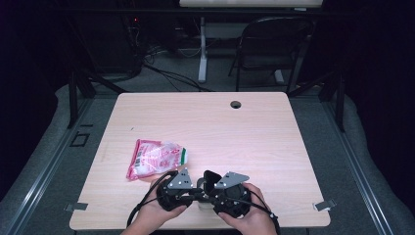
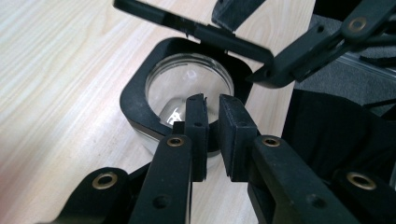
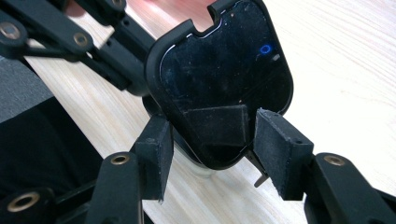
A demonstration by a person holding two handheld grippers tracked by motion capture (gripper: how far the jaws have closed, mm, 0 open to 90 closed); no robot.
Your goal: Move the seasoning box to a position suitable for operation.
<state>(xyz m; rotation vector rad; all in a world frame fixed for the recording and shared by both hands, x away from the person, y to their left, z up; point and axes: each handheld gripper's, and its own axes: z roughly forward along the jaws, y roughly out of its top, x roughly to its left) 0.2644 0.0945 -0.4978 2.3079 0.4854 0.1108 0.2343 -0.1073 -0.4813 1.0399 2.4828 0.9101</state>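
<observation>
Both tongs sit close to me at the near edge of the bench (image 1: 274, 142), almost meeting over a small glass jar (image 2: 187, 88) with a hinged black lid (image 3: 224, 65). In my left hand, the left tongs (image 2: 212, 112) have their pads nearly together, pinched on the near side of the jar's black collar (image 2: 133, 100), one pad inside the rim and one outside as far as I can tell. In my right hand, the right tongs (image 3: 210, 140) stand apart on either side of the raised lid; its lower edge lies between the pads, the right pad just beside it, but I can't tell whether they press on it. Along the left gripper view the jar stands upright on the wood, clear and round inside its squarish black collar, with the lid tipped up and open behind it. From the high view, the left tongs (image 1: 188, 188) and right tongs (image 1: 208, 188) crowd the jar so that little of it can be seen. Farther out and to my left, a pink and white plastic packet (image 1: 154, 159) lies flat on the bench, near my left hand. Beyond that is a round cable hole (image 1: 236, 104) by the far edge, and past the bench stands a dark folding chair (image 1: 269, 44).
</observation>
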